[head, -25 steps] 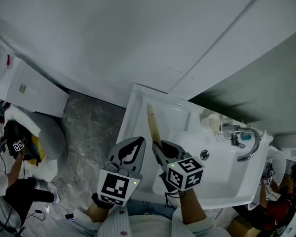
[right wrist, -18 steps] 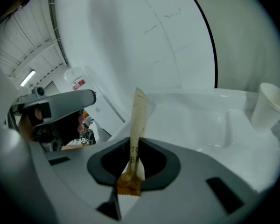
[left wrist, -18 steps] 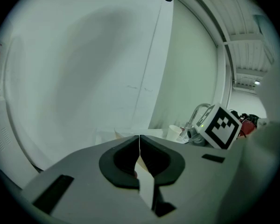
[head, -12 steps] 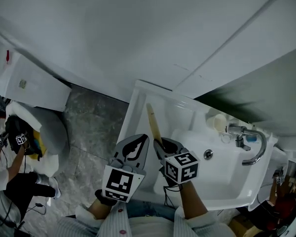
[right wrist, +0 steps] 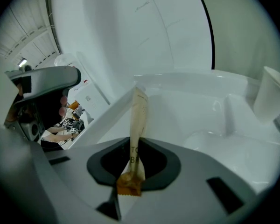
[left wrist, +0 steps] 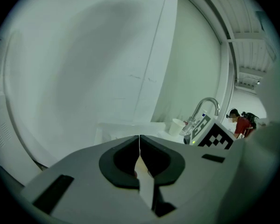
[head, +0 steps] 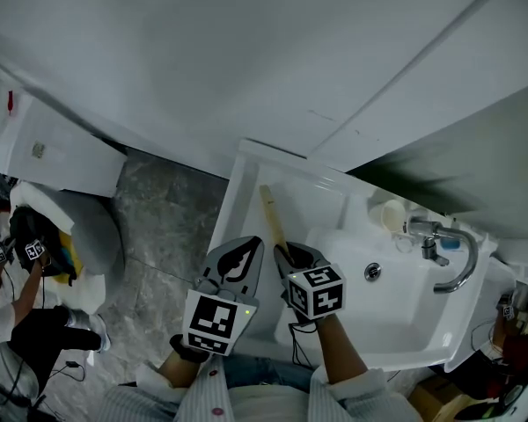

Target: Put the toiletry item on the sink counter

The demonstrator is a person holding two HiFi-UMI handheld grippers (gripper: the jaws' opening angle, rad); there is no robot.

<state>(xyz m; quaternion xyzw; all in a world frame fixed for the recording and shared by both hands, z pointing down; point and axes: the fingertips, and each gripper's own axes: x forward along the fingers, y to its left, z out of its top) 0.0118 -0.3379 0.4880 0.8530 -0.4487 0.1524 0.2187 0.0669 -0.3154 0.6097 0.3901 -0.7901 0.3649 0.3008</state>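
Observation:
The toiletry item is a long, thin, tan paper-wrapped packet (head: 273,219). My right gripper (head: 289,255) is shut on its near end, and the packet points away over the left part of the white sink counter (head: 239,202). In the right gripper view the packet (right wrist: 139,118) rises from between the pads of the right gripper (right wrist: 132,158). I cannot tell whether its far tip touches the counter. My left gripper (head: 238,258) hangs just left of the right one, over the counter's left edge. In its own view the left gripper (left wrist: 139,149) is shut with nothing in it.
A chrome faucet (head: 447,255) and a white cup (head: 392,214) stand at the basin's back right. Another white cup (right wrist: 271,96) shows in the right gripper view. A white wall runs behind the sink. Left of it are grey stone floor (head: 161,229), a white toilet (head: 63,163) and people at the edge.
Both grippers have drifted slightly toward me and closer together. The packet stays in the right gripper over the counter's left side.

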